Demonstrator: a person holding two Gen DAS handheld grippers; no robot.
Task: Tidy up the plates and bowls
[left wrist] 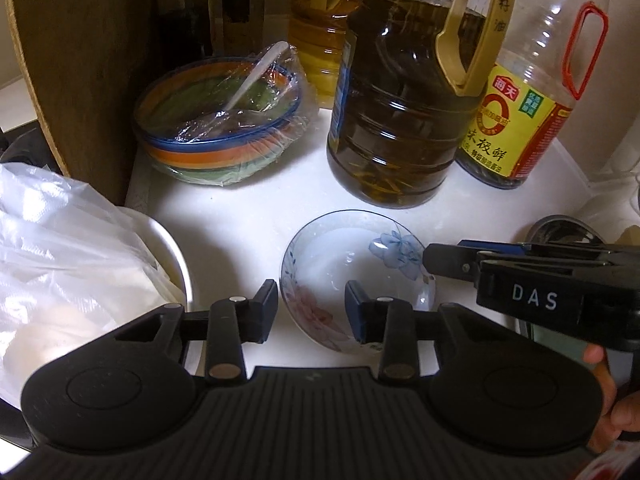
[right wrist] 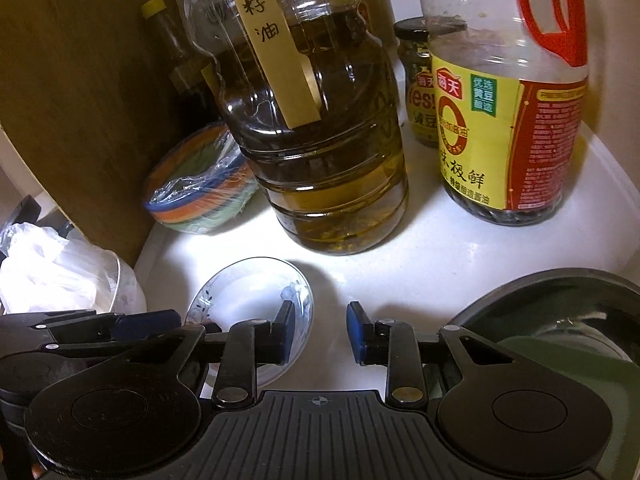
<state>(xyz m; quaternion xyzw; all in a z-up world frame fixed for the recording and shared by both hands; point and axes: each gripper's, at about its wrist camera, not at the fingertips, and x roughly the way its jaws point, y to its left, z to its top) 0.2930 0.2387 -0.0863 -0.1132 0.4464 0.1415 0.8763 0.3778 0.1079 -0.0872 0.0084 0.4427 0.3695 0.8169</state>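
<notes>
**Both grippers parked over the little floral dish**

The floral dish (left wrist: 356, 280) sits on the white counter (left wrist: 248, 208), just in front of the big oil jug (left wrist: 400, 112). The left gripper (left wrist: 311, 312) comes in low and level, jaws apart straddling the dish's near-left rim, gripping nothing. The right gripper (right wrist: 320, 330) reaches in from the dish's right, jaws apart too, left finger over the rim. The striped bowl (left wrist: 220, 128), wrapped in film, sits behind-left of the dish.
</notes>
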